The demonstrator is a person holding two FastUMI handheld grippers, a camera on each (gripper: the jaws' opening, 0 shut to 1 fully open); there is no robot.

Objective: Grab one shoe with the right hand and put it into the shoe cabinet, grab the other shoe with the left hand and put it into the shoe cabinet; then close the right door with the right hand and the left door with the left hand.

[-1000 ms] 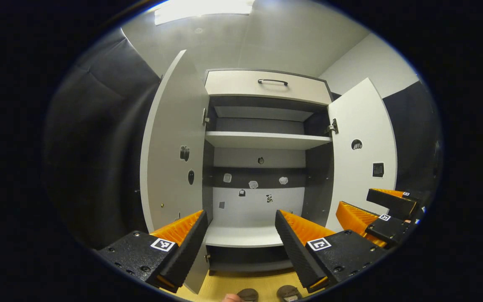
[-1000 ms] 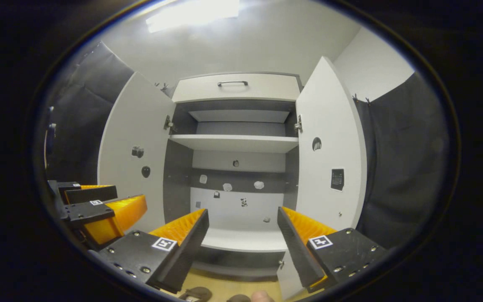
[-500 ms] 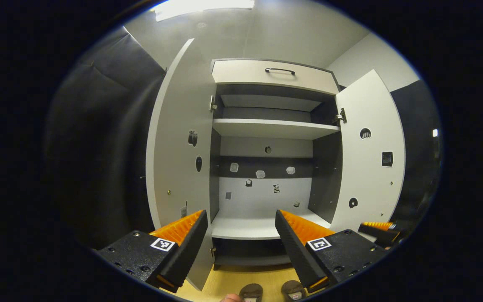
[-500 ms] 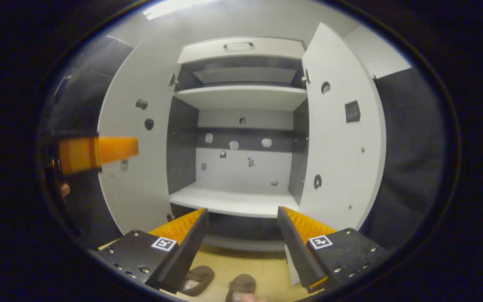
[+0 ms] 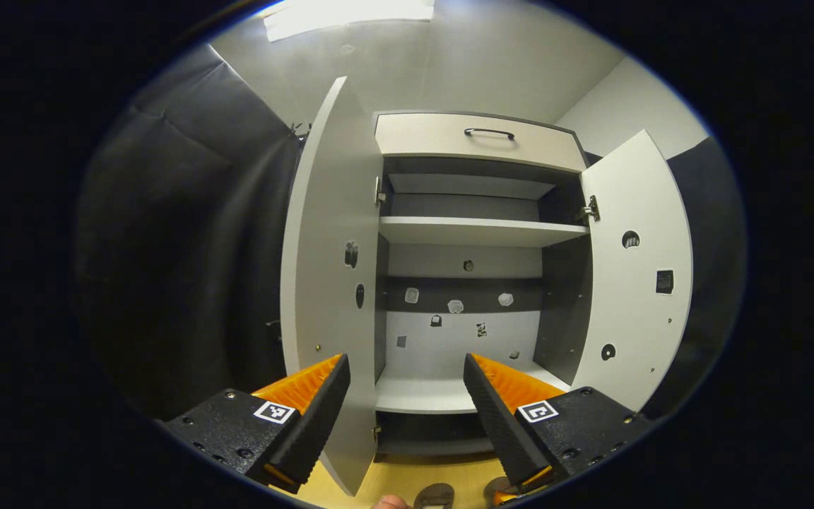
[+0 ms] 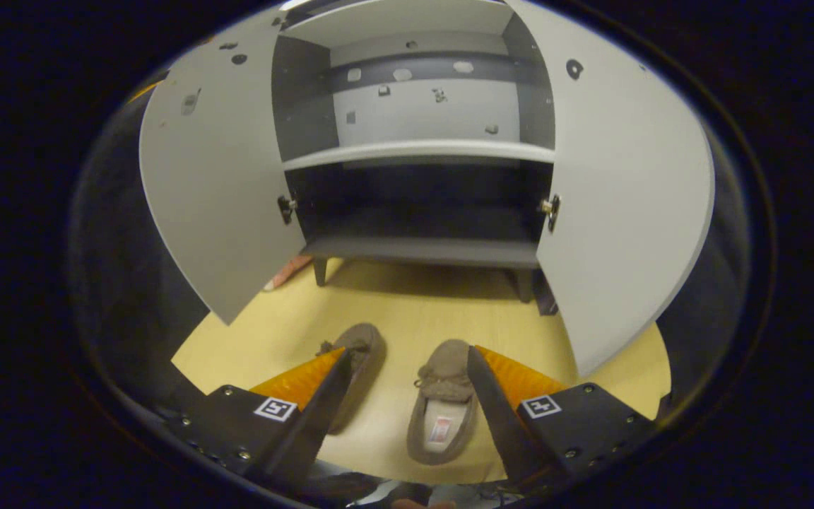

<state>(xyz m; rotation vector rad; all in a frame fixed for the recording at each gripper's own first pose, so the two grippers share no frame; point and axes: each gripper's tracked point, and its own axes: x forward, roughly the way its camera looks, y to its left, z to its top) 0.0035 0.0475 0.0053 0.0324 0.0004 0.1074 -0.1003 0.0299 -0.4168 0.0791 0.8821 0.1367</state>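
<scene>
Two shoes on the floor, two cabinet doors wide open. Right claw gapes empty above them; left claw gapes empty too.

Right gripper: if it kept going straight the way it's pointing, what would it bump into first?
Probably the shoe lying on the floor; the right gripper, jaws open, points down at it, though depth is unclear.

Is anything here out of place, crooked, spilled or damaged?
Nothing stands out. Two brown shoes, one beside the other, lie side by side on the yellow floor before the shoe cabinet, toes toward it. Both doors, left and right, hang open. I see no spill or damage.
</scene>
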